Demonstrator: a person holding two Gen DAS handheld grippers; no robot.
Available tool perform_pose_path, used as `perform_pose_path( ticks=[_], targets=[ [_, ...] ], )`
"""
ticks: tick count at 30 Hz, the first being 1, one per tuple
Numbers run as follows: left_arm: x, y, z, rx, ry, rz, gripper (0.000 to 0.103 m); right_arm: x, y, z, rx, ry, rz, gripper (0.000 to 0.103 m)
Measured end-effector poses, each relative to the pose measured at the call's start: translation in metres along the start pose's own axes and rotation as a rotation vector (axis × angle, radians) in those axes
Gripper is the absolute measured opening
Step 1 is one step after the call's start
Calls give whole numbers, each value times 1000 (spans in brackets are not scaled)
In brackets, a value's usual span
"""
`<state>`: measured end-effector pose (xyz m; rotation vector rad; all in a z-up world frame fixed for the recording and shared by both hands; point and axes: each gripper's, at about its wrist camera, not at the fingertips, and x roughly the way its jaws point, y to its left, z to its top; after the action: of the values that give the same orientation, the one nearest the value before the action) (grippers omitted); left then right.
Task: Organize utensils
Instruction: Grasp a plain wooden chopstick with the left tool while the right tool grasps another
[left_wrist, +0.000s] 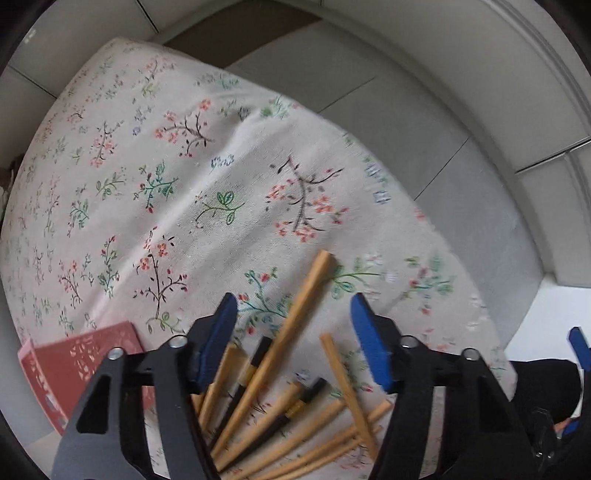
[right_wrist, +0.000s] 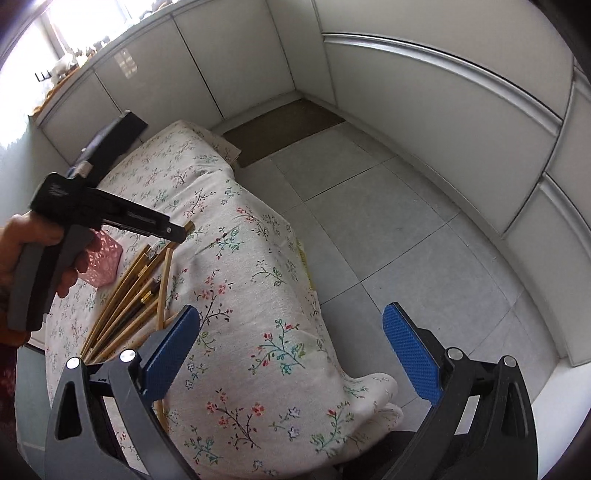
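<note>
A loose pile of wooden chopsticks (left_wrist: 295, 387), with a few black ones among them, lies on the floral tablecloth (left_wrist: 184, 184). My left gripper (left_wrist: 293, 332) is open and empty, hovering just above the pile with its jaws on either side of a long wooden chopstick (left_wrist: 295, 325). A pink perforated basket (left_wrist: 81, 365) stands at the left of the pile. In the right wrist view the pile (right_wrist: 129, 295) and the basket (right_wrist: 103, 262) lie at the left, under the hand-held left gripper (right_wrist: 181, 234). My right gripper (right_wrist: 291, 354) is open and empty above the table's edge.
The cloth-covered table (right_wrist: 258, 295) drops off to a grey tiled floor (right_wrist: 388, 221) on the right. White cabinet panels (right_wrist: 443, 92) line the far walls. A brown mat (right_wrist: 280, 125) lies on the floor beyond the table.
</note>
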<state>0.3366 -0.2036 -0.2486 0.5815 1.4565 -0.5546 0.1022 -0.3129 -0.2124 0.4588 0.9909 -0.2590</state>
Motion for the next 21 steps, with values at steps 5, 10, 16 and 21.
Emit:
perform_pose_path(
  ticks=[5,10,16,21],
  targets=[
    [5,7,0,17,9,-43,34,10,2,0,-11,33,-12,97],
    [2,8,-5,9,-16,-53,16,11,7,-1,-29,28,-43,97],
    [-5,23,-33,-70,-157,-77,13,15,24,5,-82,43,-64,97],
    [-58,46,-83,-153,-336,-129,13,40,72,30,-207,103,-25,97]
  ],
)
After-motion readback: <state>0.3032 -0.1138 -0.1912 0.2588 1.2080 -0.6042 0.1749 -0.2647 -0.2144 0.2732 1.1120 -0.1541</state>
